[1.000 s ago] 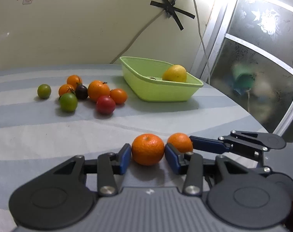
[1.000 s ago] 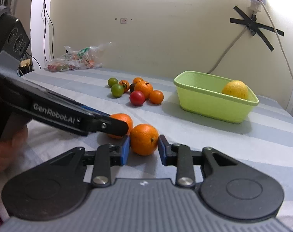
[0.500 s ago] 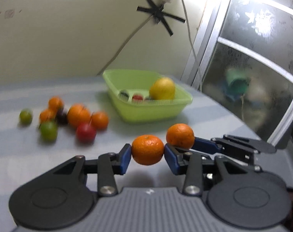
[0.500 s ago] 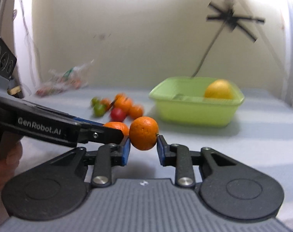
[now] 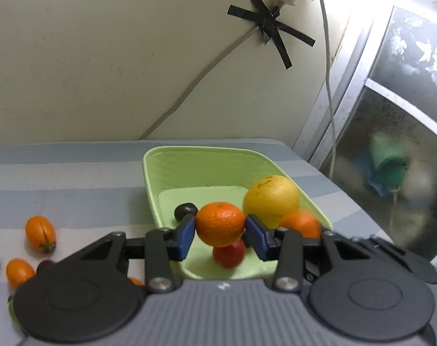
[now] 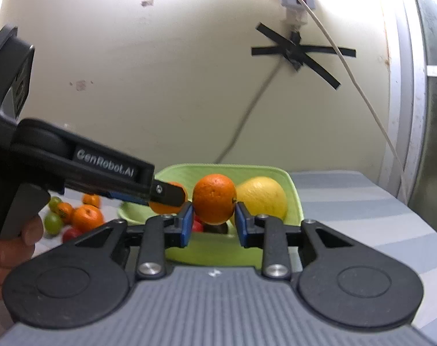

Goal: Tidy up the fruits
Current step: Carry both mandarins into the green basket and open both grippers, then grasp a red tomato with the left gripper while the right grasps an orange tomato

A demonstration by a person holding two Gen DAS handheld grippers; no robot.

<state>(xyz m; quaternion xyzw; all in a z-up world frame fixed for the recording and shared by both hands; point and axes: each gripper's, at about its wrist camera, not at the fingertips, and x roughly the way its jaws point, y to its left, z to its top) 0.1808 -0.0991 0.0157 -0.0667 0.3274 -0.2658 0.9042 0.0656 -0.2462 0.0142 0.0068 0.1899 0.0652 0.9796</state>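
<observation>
Mandarins: one (image 5: 220, 223) sits between my left hand-held gripper's (image 5: 220, 232) opening jaws, another (image 6: 214, 198) between my right hand-held gripper's (image 6: 213, 222) opening jaws.
Place: both over the green basket (image 5: 189, 155).
Basket: yellow citrus (image 5: 271, 199), red tomato (image 5: 229, 254).

Each claw, left claw (image 5: 220, 234) and right claw (image 6: 213, 221), has a ribbed grey body, two round black discs at 4 and 8 o'clock, black linkage arms with silver screws, and blue pads (image 5: 186, 238). White "GenRobot.AI" lettering marks the left claw's black side.
</observation>
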